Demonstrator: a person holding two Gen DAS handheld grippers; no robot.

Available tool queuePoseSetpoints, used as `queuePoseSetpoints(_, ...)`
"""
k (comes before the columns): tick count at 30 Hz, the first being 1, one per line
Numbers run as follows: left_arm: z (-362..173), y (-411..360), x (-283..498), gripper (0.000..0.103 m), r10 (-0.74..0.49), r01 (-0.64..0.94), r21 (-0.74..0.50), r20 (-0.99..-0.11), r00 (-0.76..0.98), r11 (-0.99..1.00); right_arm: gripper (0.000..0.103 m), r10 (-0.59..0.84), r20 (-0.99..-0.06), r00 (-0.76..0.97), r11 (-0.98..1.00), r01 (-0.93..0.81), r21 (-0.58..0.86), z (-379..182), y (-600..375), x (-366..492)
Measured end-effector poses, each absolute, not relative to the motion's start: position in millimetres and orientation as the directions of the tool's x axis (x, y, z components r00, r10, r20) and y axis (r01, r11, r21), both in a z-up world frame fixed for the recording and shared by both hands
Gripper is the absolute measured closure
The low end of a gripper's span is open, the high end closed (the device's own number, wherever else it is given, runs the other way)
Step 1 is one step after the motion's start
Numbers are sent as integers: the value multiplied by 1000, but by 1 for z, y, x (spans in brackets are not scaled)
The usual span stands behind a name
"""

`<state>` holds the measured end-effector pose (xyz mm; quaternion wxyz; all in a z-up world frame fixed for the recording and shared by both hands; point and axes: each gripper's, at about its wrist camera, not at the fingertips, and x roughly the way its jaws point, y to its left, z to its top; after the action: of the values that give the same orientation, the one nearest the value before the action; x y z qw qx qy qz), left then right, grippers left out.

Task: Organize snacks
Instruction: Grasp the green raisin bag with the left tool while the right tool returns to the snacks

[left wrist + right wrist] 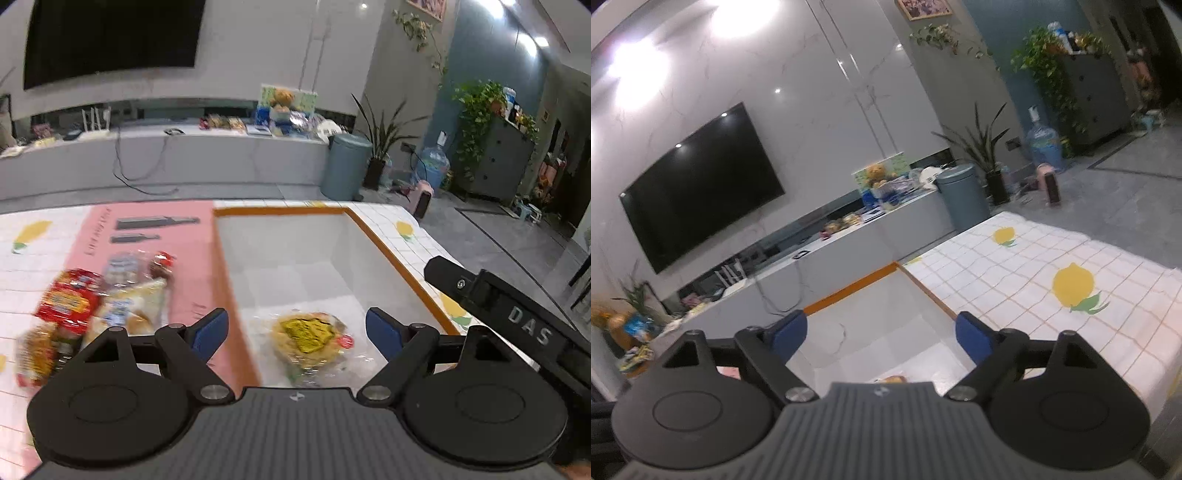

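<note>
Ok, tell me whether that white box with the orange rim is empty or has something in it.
Not empty. The box holds one clear-wrapped snack with a yellow label on its floor; the other snacks lie outside on the pink mat.

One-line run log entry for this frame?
left tool: open | right tool: open | box: one snack inside | pile: outside

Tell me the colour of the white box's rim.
Orange rim on the white open box, clearest in the left wrist view.

Home living room: wall television (701, 184), low media console (166, 155), houseplants (476, 107).
</note>
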<state>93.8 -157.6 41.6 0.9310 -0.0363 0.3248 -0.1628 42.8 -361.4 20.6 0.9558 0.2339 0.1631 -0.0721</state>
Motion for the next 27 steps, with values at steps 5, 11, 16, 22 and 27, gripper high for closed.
queuePoseSetpoints(5,53,-118,81,5,-293,231,-180,-574,765,956,5,93,-237,967,862,41,505,26,-349,37)
queuePoseSetpoints(11,59,-75,70,5,-228,166,-160,-553,802,973,3,252,-163,954,891,-163,423,30,-310,33)
queuePoseSetpoints(16,51,-40,68,5,-180,97,-175,-558,810,980,3,295,-257,920,915,-195,353,13,-270,49)
queuePoseSetpoints(22,31,-1,71,5,-96,1,-161,-582,807,987,4,355,-307,883,916,-263,304,-5,-221,62)
queuePoseSetpoints(27,-6,38,89,5,-45,-63,-123,-717,695,990,4,383,-373,845,916,-297,269,-18,-187,65)
